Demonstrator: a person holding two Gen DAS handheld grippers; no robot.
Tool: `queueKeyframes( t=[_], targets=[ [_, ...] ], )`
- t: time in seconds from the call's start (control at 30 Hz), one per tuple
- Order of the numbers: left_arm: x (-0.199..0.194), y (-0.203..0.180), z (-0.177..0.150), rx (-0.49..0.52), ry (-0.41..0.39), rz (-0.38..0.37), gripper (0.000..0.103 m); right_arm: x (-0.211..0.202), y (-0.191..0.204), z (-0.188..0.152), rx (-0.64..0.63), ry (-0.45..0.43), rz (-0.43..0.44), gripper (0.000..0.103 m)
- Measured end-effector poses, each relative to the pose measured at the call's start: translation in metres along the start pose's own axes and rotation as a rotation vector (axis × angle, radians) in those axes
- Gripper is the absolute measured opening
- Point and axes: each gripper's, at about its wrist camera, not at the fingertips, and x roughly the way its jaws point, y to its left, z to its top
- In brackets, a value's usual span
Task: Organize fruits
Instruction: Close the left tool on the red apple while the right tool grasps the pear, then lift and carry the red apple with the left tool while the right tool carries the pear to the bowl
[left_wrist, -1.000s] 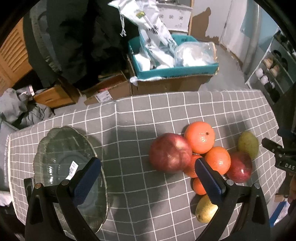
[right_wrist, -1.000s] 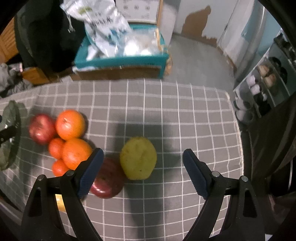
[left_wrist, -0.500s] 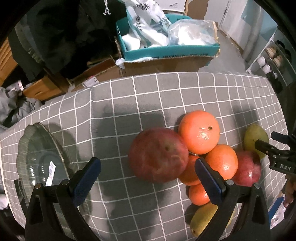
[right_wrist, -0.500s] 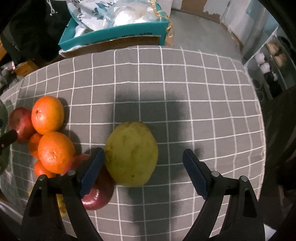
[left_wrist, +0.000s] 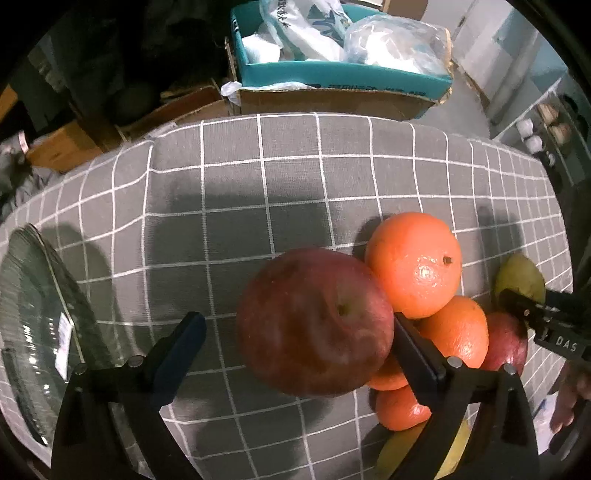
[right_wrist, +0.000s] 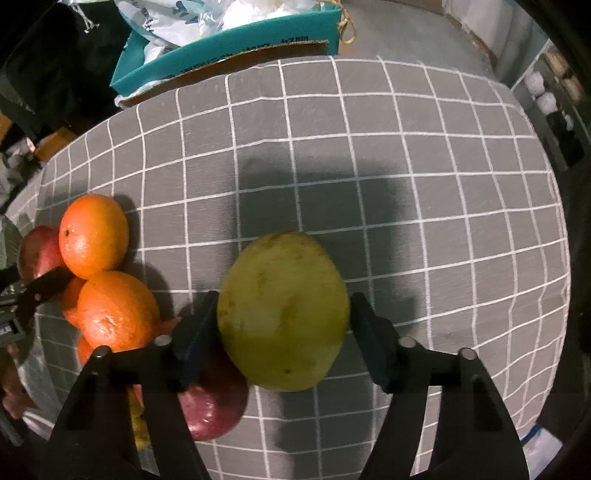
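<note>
Left wrist view: our left tongs (left_wrist: 295, 354) point steeply down over the counter (left_wrist: 240, 206), which is draped in a grey cloth with a white grid. A large red apple (left_wrist: 314, 321) lies between the two pads. The right pad (left_wrist: 413, 350) touches the apple at its 3 o'clock side; the left pad (left_wrist: 181, 354) stands clear of it at 9 o'clock, with cloth showing in the gap. These tongs have just been narrowing a little yet remain released, not gripping. At 2 o'clock from the apple, touching it, sits a large orange (left_wrist: 415, 266); a second orange (left_wrist: 458, 332) lies at 3 o'clock behind the right pad, and smaller oranges (left_wrist: 399, 410) at 5 o'clock. A glass plate (left_wrist: 33, 325) rests at the 9 o'clock edge of the counter, well apart from the fruit.

Right wrist view: our right tongs (right_wrist: 282, 332) have just been closing and are now clenched on a yellow-green pear (right_wrist: 282, 314), both pads pressed to its sides at 9 and 3 o'clock. The pear lies on the counter near the middle of the view. A second red apple (right_wrist: 212, 410) lies at 7 o'clock from the pear, partly hidden by the left finger. The orange cluster sits at 9 o'clock. A teal box (right_wrist: 229, 44) of plastic bags stands beyond the counter at 12 o'clock.
</note>
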Motion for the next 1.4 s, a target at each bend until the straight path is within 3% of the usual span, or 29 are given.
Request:
queueKeyframes(
  t=[0.17,0.37,0.53,0.8,1.4],
  targets=[
    [0.002,0.001,0.001,-0.012,-0.002,-0.088,0.080,0.001,0.002,0.001,-0.007,-0.016,-0.010,0.065],
    [-0.001,-0.004,0.001,0.015,-0.015,-0.062,0.080,-0.001,0.006,0.001,-0.031,-0.050,-0.063,0.065],
    [-0.013,-0.009,-0.004,0.060,-0.058,-0.018,0.080,-0.012,0.015,0.002,-0.060,-0.108,-0.086,0.065],
    [-0.051,-0.014,-0.015,0.090,-0.152,-0.009,0.080,-0.039,0.032,0.002,-0.104,-0.221,-0.111,0.065],
    [-0.144,0.004,-0.039,0.041,-0.357,-0.043,0.080,-0.123,0.061,-0.022,-0.179,-0.448,-0.074,0.065]
  ],
)
